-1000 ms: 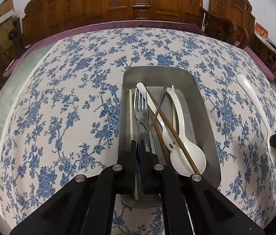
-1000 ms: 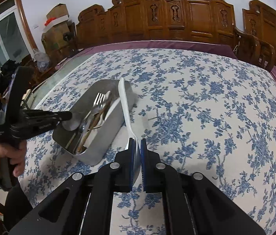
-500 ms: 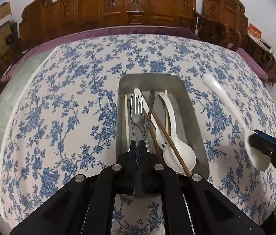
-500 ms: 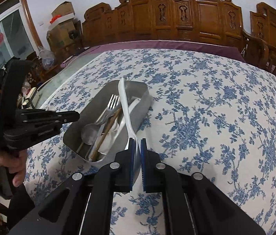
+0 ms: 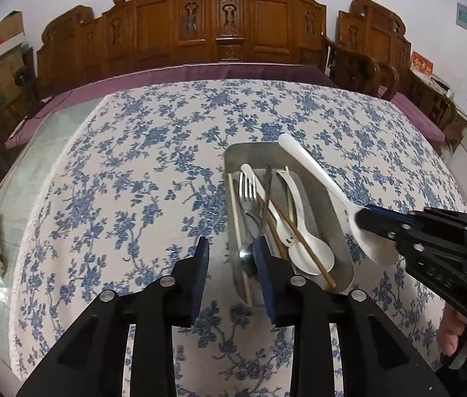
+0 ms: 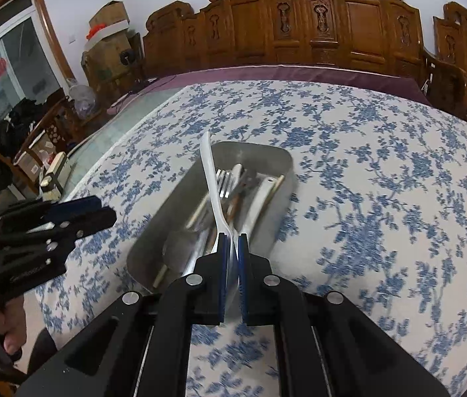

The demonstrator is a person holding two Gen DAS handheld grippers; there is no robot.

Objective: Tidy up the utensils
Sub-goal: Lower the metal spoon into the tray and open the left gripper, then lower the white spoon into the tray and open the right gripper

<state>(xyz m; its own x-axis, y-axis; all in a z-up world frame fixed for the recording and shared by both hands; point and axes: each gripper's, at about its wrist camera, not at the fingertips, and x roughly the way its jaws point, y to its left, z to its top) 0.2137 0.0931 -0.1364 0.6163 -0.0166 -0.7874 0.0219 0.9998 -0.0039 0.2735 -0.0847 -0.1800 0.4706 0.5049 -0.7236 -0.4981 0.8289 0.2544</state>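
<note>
**White spoon over tray, L jaws opening**

R gripper point(image 6: 231, 254): clamped on bowl end of long white spoon point(image 5: 319, 182), handle angled up and away, hanging above right side of metal tray point(image 5: 342, 231). Not touching tray contents as far as visible.

L gripper point(image 5: 230, 258): jaws opening, nothing between pads, only tablecloth and tray's near-left corner behind the gap. Raised just above tray's near end.

Inside tray, lengthwise: fork point(image 5: 247, 188), metal spoon point(image 5: 246, 253) w/ bowl toward near end, small white spoon point(image 5: 306, 251), second white utensil w/ slots, pale chopstick point(image 5: 235, 211) along left wall, brown chopsticks point(image 5: 299, 231) crossing diagonally. All piled, overlapping.

Tray on blue-floral tablecloth point(image 5: 134, 182), right of centre in L wrist view. Carved wooden chairs point(image 5: 226, 23) along far side of table. Fingers point(image 5: 448, 337) on R gripper handle at lower right.
</note>
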